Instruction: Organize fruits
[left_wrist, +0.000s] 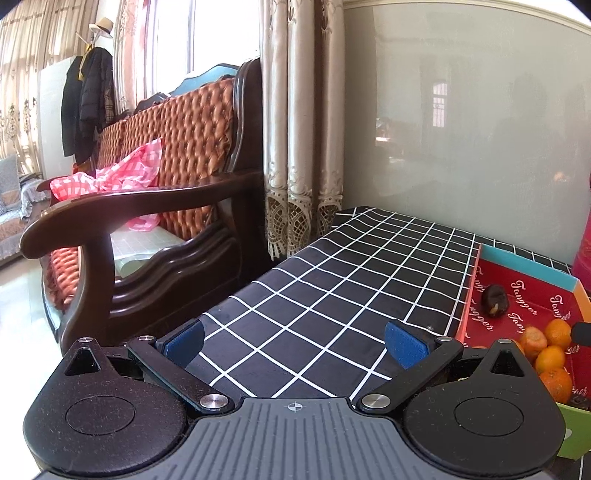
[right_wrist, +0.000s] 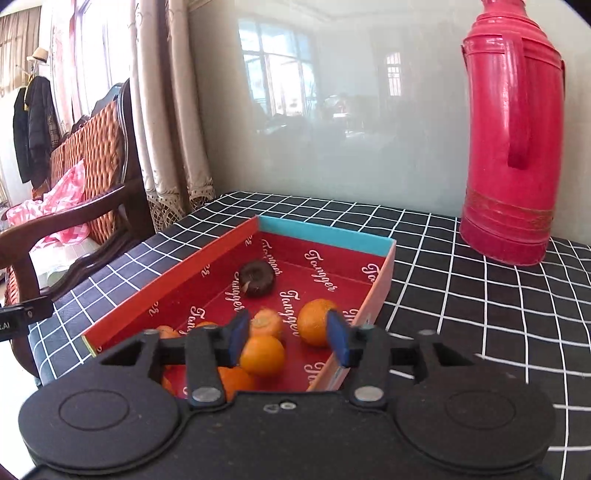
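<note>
A red cardboard box with a teal far wall sits on the black checked table. It holds several oranges at its near end and one dark brown fruit further back. My right gripper is open above the near end of the box, its blue pads either side of the oranges, holding nothing. My left gripper is open and empty over bare tablecloth, left of the box. The oranges and the dark fruit show at the right of the left wrist view.
A tall red thermos stands at the table's back right. A glossy grey wall panel backs the table. A wooden sofa with a pink checked cloth stands left of the table, beside curtains.
</note>
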